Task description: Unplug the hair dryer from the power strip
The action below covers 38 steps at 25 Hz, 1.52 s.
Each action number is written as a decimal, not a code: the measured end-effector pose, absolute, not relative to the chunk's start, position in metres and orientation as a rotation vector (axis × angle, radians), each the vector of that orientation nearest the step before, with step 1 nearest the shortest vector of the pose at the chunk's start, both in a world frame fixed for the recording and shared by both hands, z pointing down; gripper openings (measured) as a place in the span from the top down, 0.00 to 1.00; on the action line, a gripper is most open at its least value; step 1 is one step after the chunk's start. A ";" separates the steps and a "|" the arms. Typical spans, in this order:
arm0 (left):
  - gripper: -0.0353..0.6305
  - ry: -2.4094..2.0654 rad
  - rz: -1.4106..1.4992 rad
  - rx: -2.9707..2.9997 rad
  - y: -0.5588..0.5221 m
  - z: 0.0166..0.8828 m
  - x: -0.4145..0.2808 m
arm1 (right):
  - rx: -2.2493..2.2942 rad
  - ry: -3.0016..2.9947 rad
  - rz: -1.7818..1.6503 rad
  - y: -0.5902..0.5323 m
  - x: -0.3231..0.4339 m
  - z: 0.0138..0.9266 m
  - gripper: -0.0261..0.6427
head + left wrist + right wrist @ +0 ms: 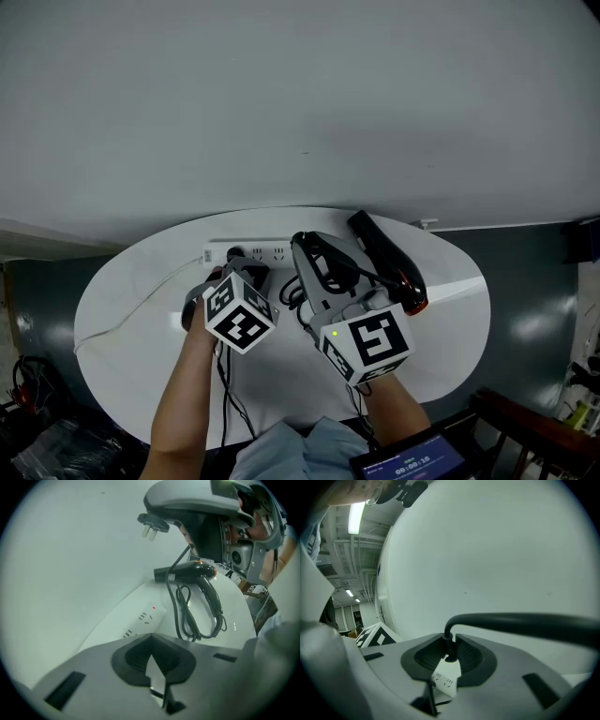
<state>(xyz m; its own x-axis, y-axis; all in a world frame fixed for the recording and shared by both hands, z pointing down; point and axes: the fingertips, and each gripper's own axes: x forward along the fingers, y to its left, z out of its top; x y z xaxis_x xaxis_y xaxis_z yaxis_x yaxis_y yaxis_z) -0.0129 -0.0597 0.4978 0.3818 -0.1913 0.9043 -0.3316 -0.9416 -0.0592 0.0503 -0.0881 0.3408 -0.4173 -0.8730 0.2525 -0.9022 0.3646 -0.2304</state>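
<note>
My right gripper [302, 244] is shut on the hair dryer's black plug [151, 523], which hangs in the air above the table with its two prongs bare, clear of the white power strip [146, 617]. The dark cord [520, 620] runs from the jaws off to the right. On the white table [141, 366] to the right of the strip lie the black hair dryer [190, 571] and its looped cord [192, 616]. My left gripper [239, 270] points steeply down onto the strip's near end, and its jaws close on the white strip [253, 250].
The strip's white lead [141, 307] trails left across the table and over the edge. A plain pale wall rises behind the table. A lit tablet screen [412, 464] sits at the bottom right and a dark chair [525, 417] beside it.
</note>
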 end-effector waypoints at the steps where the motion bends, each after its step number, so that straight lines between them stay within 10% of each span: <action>1: 0.95 -0.481 1.610 2.505 -0.060 0.499 -0.012 | 1.648 -2.517 0.520 -0.086 0.052 0.343 0.86; 38: 0.95 -1.000 0.883 2.736 0.042 0.360 -0.009 | 1.409 -2.368 0.901 0.049 0.032 0.433 0.69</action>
<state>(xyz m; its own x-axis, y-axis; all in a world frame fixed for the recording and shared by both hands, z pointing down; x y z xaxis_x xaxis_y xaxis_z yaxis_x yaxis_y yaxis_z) -0.0093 0.0421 0.3601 0.6168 -0.5610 0.5521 -0.6177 -0.7797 -0.1023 0.0317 0.0494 0.4327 -0.5051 -0.7079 0.4937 -0.8571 0.3442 -0.3834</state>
